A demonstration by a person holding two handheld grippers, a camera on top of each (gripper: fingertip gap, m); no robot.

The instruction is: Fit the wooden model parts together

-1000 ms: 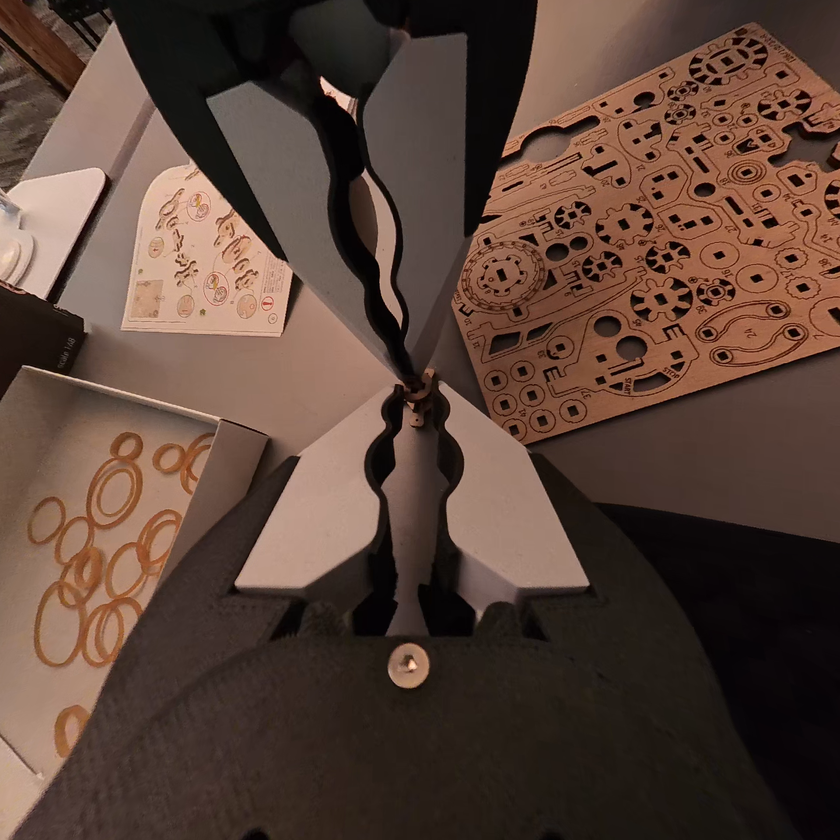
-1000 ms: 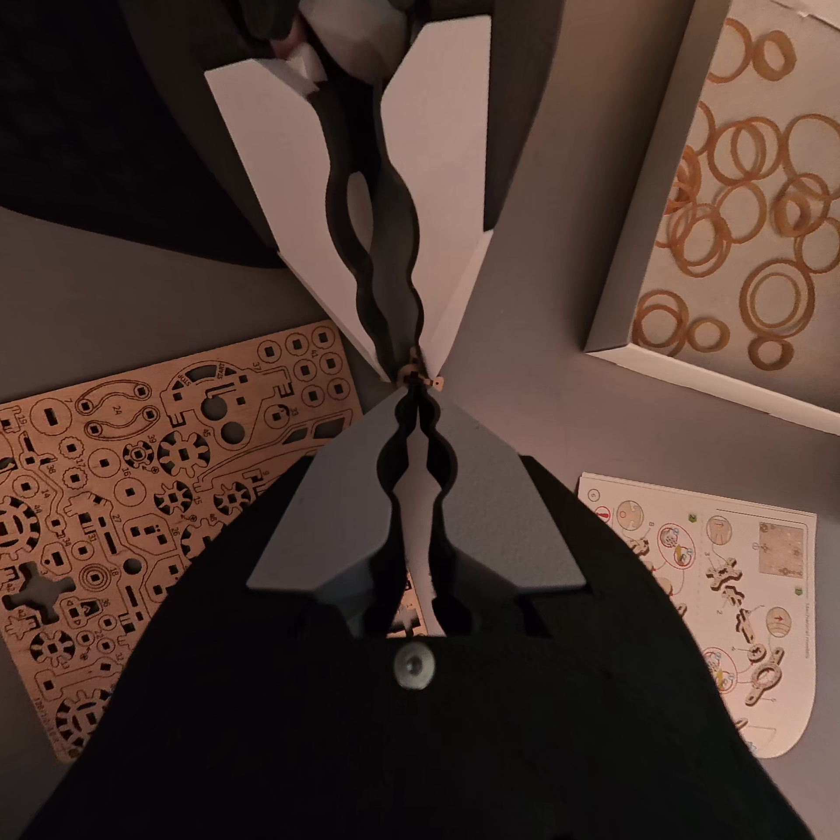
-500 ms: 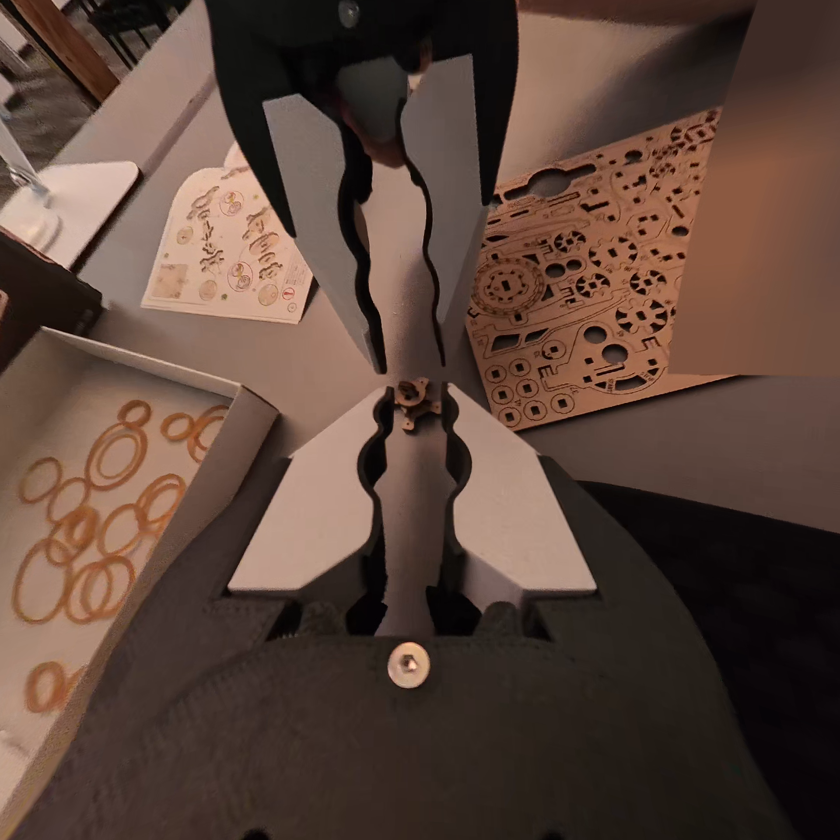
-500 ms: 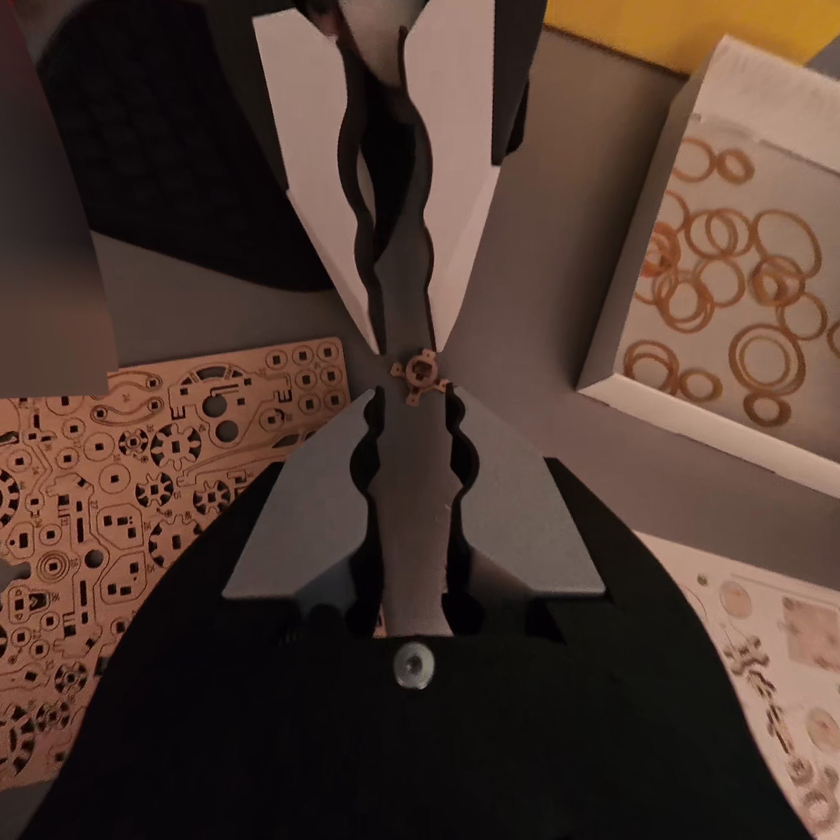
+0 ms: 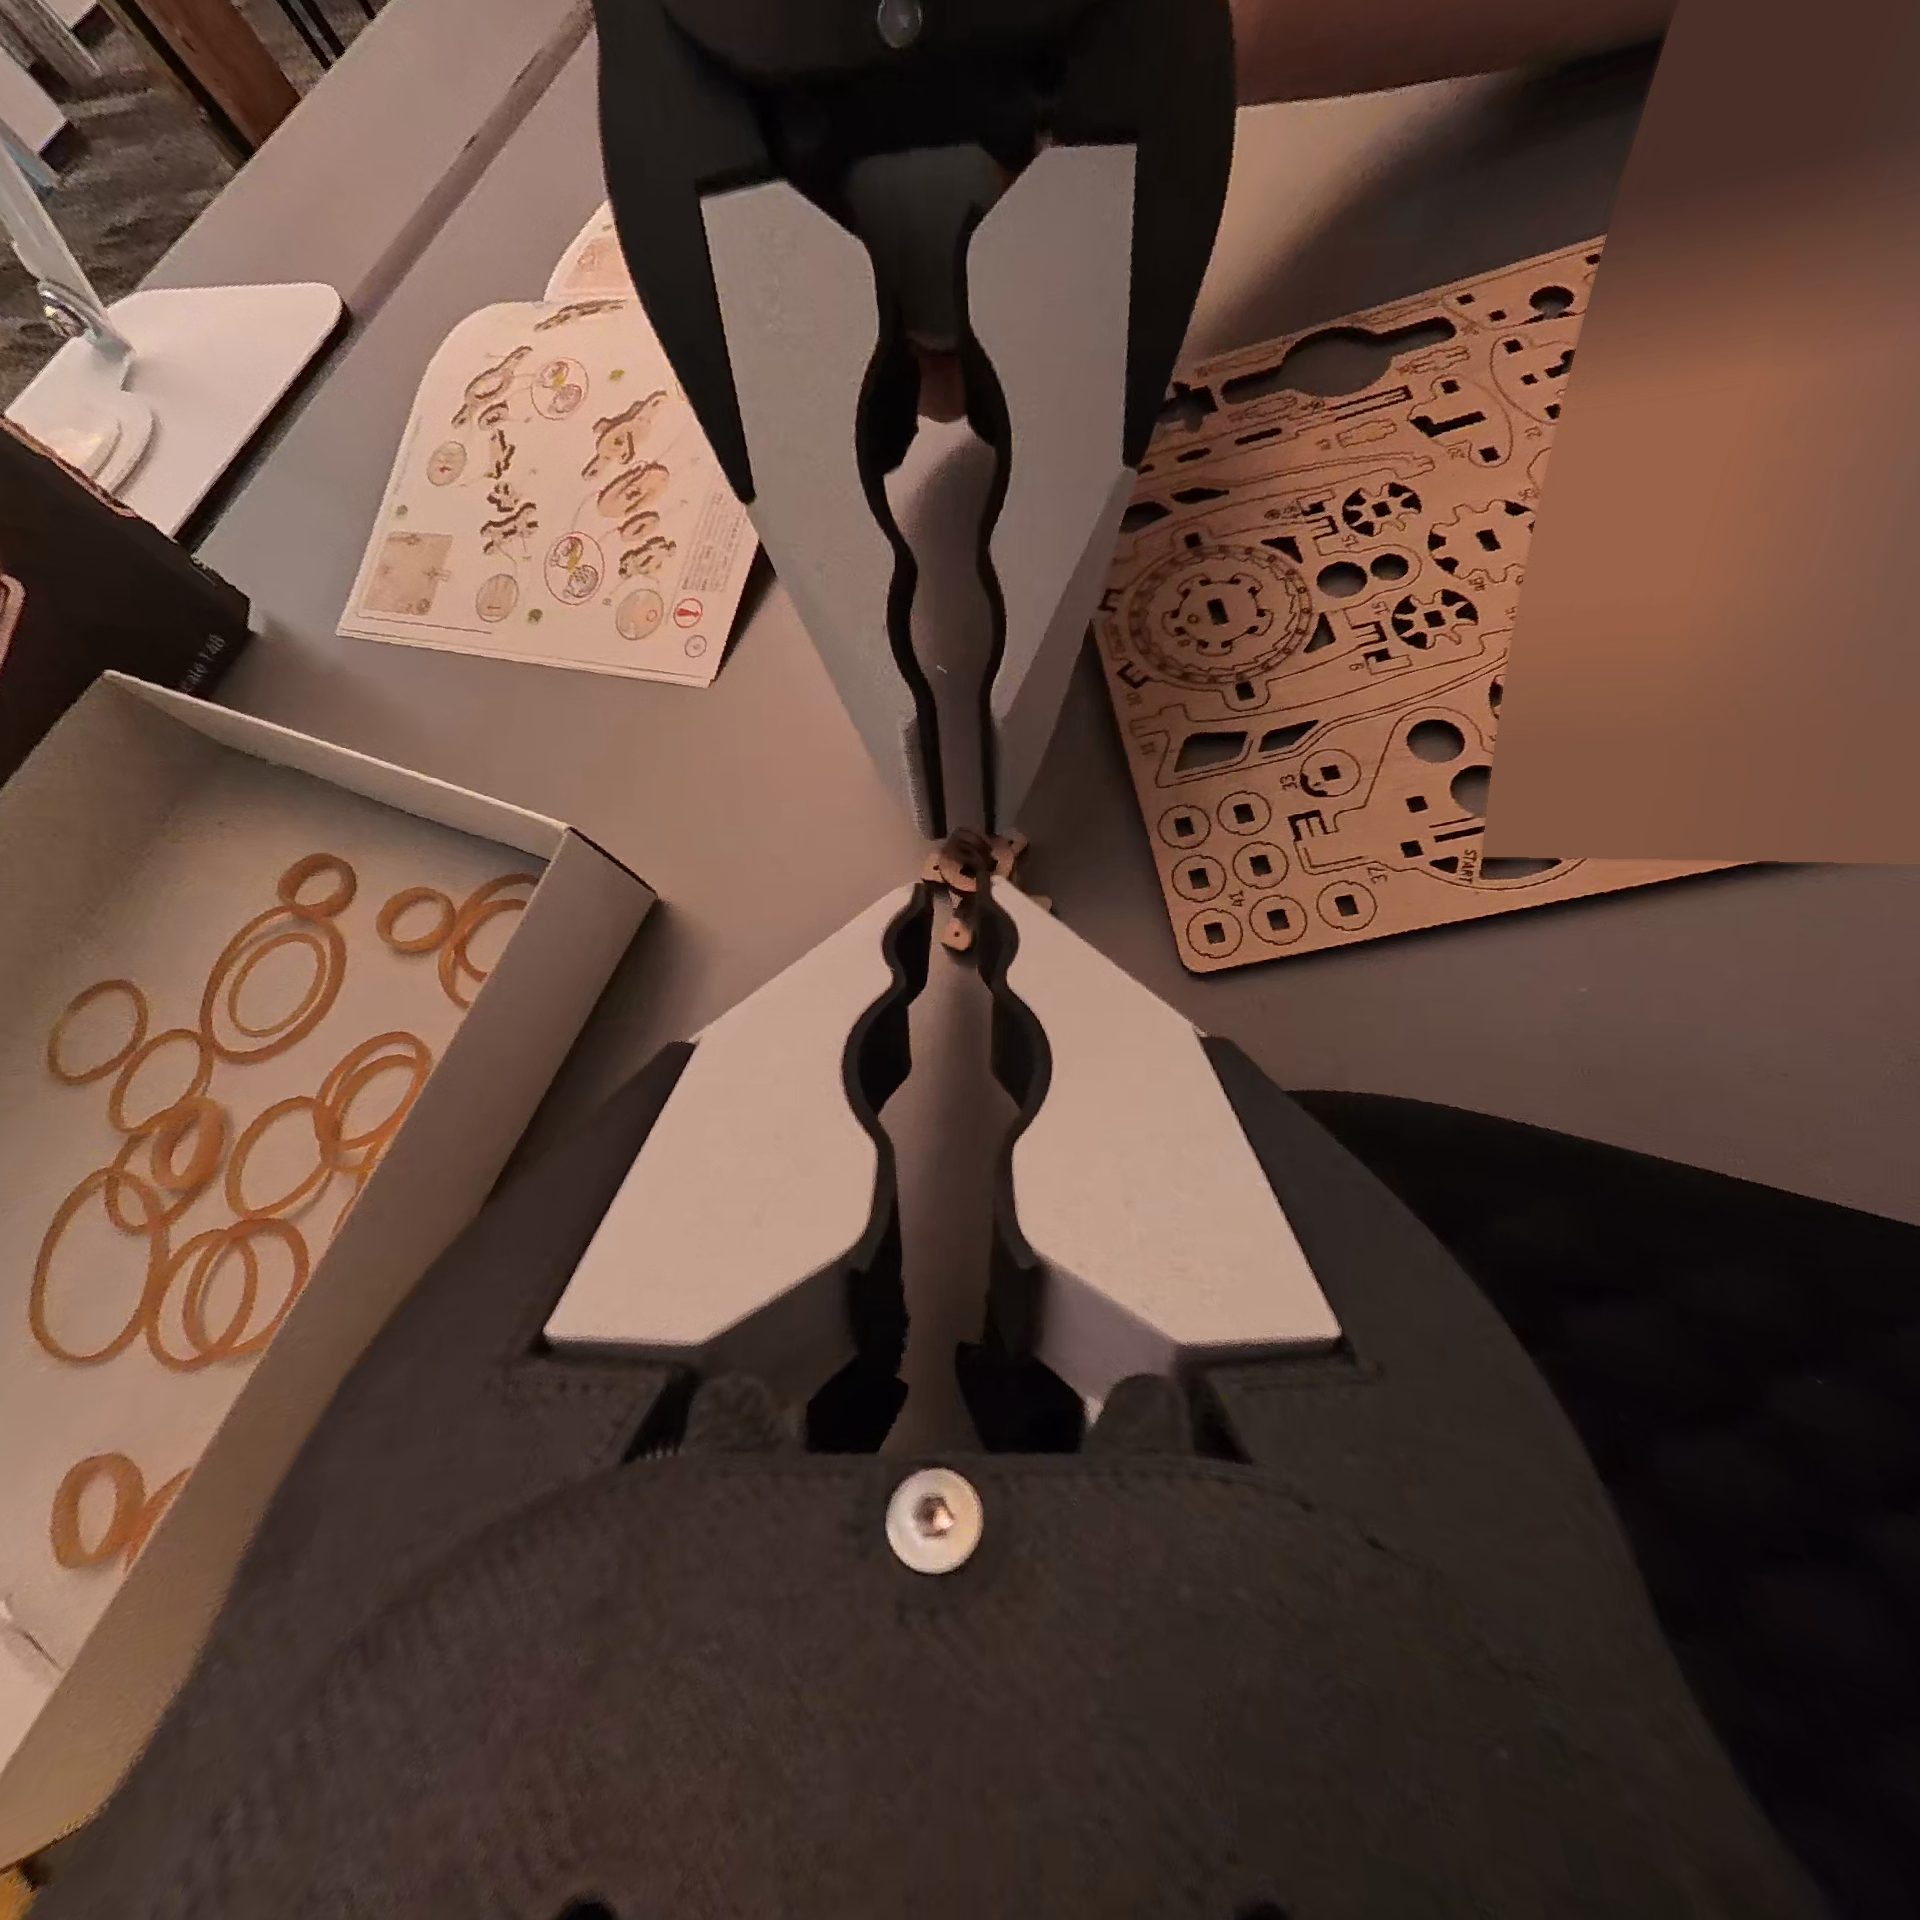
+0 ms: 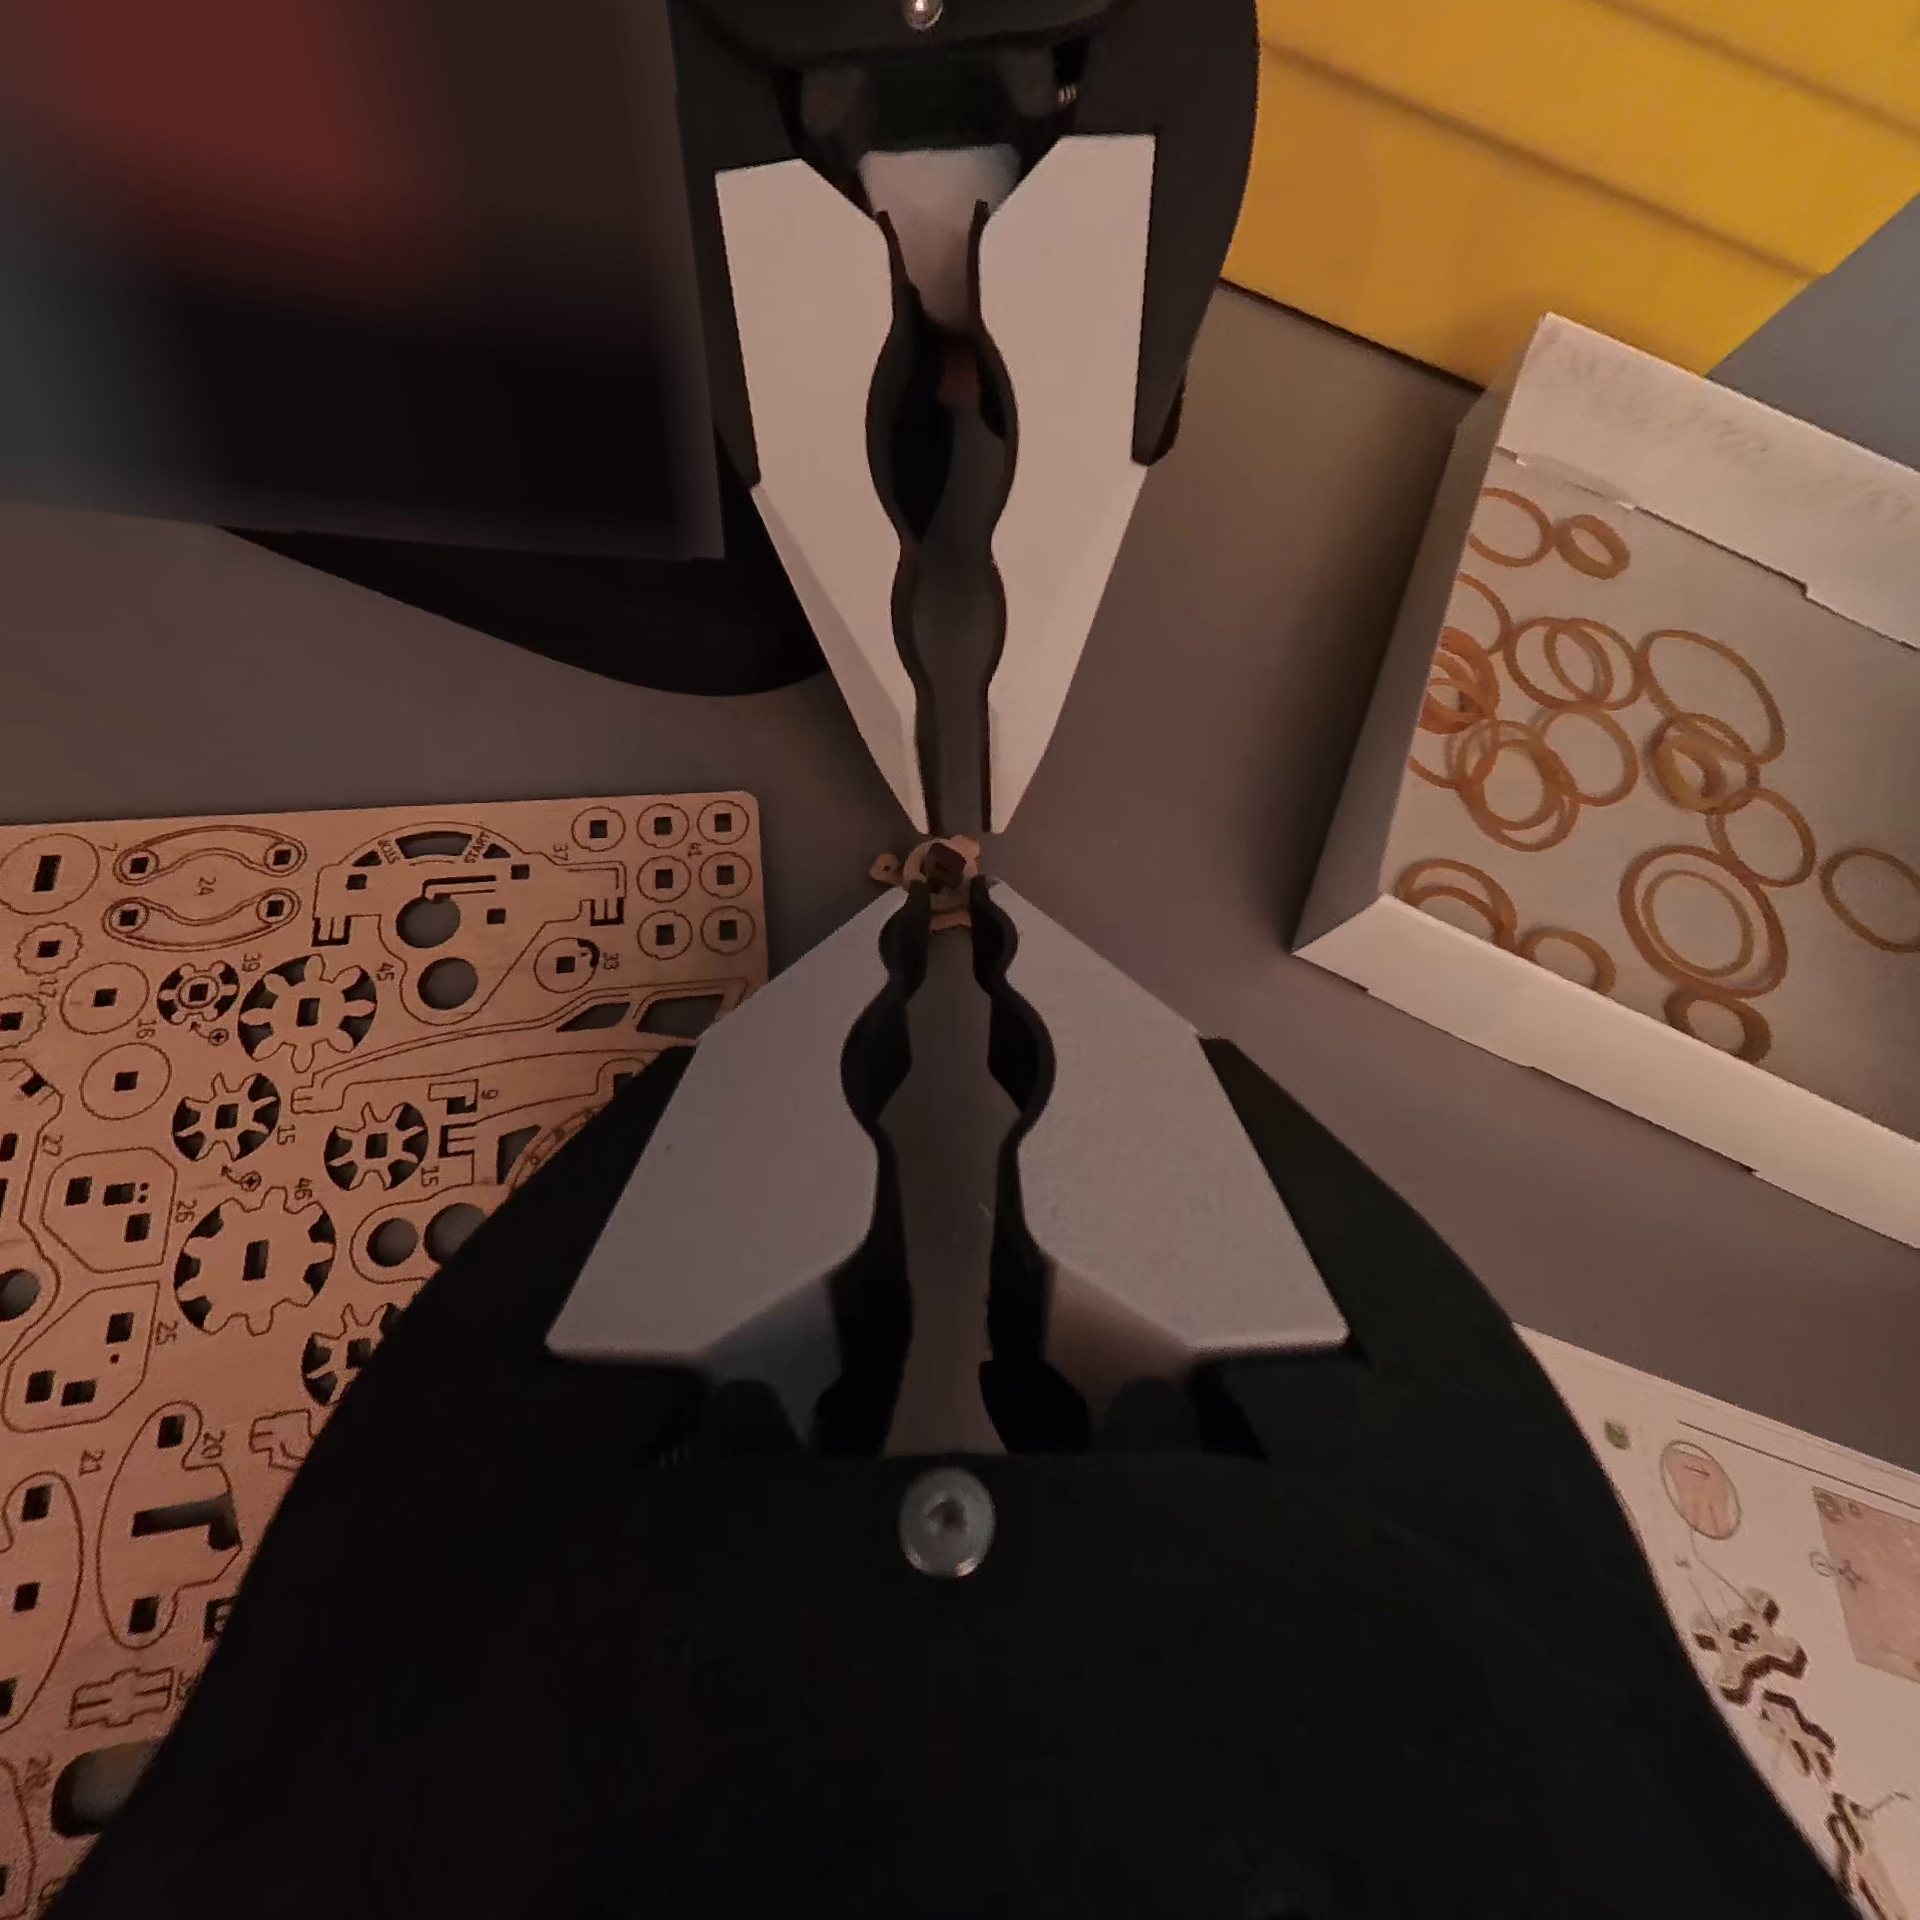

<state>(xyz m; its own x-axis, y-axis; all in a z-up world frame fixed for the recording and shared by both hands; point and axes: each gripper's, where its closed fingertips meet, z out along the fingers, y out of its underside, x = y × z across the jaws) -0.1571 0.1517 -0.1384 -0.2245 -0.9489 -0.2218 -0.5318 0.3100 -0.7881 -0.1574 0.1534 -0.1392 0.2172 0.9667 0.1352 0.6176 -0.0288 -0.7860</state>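
Gear point(image 5: 971, 868) pinched by left gripper point(image 5: 961, 914); right gripper point(image 5: 961, 800) tip-to-tip opposite, nearly closed, seemingly touching gear.

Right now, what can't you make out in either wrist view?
- Wooden model parts: too small, pinched between the left gripper and right gripper; the joint is unreadable in both views.
- Wooden parts sheet: the left wrist view's right side is covered by a blur patch.
- Rubber band tray: cut off by the right wrist view's edge.
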